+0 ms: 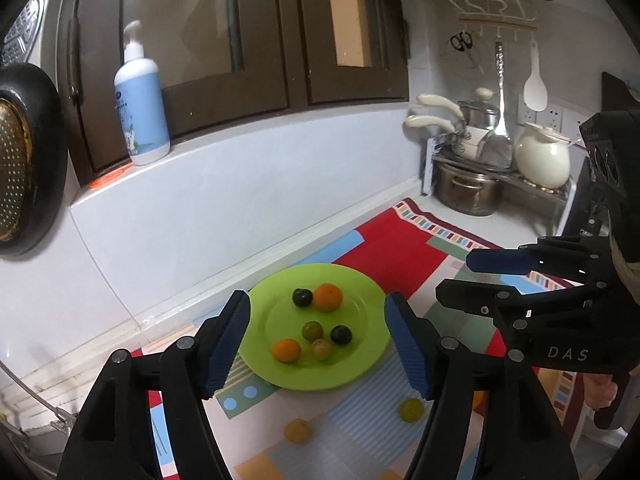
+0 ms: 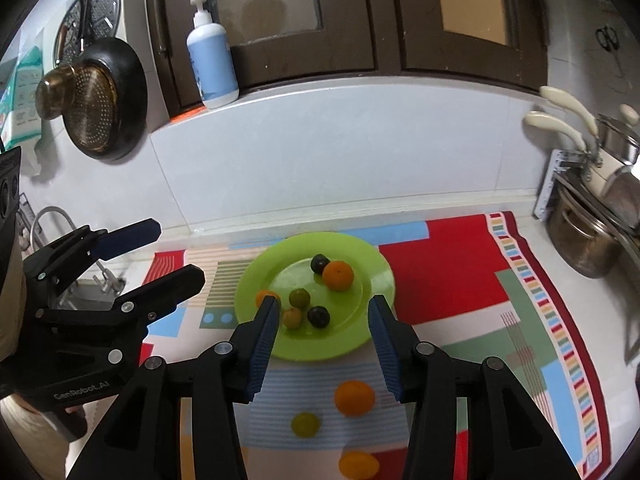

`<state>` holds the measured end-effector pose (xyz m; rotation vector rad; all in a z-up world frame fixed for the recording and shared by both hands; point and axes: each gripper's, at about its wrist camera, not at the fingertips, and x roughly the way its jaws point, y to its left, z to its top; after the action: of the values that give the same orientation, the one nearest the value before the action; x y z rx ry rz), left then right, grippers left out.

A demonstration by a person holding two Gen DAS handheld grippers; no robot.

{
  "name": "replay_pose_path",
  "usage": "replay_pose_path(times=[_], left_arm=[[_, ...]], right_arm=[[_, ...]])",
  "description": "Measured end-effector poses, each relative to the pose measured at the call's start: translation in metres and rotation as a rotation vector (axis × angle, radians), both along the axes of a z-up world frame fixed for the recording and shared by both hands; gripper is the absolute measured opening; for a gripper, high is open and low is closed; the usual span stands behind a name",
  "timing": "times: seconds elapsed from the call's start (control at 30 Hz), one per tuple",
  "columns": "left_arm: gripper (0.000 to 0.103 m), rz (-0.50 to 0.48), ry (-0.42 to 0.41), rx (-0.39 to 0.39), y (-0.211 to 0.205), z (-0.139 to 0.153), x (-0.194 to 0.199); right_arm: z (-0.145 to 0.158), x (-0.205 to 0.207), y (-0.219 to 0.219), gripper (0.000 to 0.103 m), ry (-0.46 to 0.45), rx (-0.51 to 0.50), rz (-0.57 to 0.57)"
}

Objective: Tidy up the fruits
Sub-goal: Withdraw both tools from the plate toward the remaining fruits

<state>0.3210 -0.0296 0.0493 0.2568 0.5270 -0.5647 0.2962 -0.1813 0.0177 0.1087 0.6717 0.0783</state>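
A lime green plate point(image 1: 360, 288) point(image 2: 376, 264) sits on the patterned mat and holds several small fruits: two oranges, two dark plums and two green ones. Loose on the mat in front of it lie a green fruit point(image 1: 410, 409) point(image 2: 305, 424), a tan fruit point(image 1: 297, 431), an orange point(image 2: 354, 397) and a second orange fruit point(image 2: 359, 465). My left gripper point(image 1: 318, 344) is open and empty, raised just in front of the plate. My right gripper point(image 2: 322, 344) is open and empty above the loose orange. Each gripper shows in the other's view, the right point(image 1: 468, 278) and the left point(image 2: 180, 252).
The colourful mat point(image 2: 448, 280) covers the counter. Steel pots on a rack point(image 1: 472, 184) stand at the back right. A soap pump bottle point(image 1: 142, 96) stands on the window ledge. A dark pan with a strainer point(image 2: 100, 100) hangs on the left wall. A sink tap point(image 2: 52, 216) is at the left.
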Motion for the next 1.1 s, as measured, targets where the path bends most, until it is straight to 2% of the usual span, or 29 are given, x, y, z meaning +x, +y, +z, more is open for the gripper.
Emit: replay_pose_path(times=[0.13,0.3,0.77,0.9,1.1], left_arm=[[0.072,-0.004,-0.022,0.006,0.000,0.003,-0.015],[0.075,-0.023,-0.033,0.020,-0.002,0.000,-0.032],[0.076,-0.069,-0.003,0.050,-0.010,-0.031,-0.058],[0.077,-0.096,-0.027,0.068,-0.015,-0.039,-0.067],[0.077,-0.129,-0.015,0.087,-0.019,-0.055,-0.070]], right_arm=[[0.002,-0.020,-0.001,0.057,-0.019,-0.010,-0.031],[-0.003,-0.037,-0.004,0.057,-0.010,-0.009,-0.043],[-0.034,-0.069,-0.008,0.057,0.024,-0.034,-0.074],[-0.045,-0.075,-0.011,0.057,0.049,-0.028,-0.082],[-0.063,-0.080,-0.013,0.057,0.096,-0.016,-0.092]])
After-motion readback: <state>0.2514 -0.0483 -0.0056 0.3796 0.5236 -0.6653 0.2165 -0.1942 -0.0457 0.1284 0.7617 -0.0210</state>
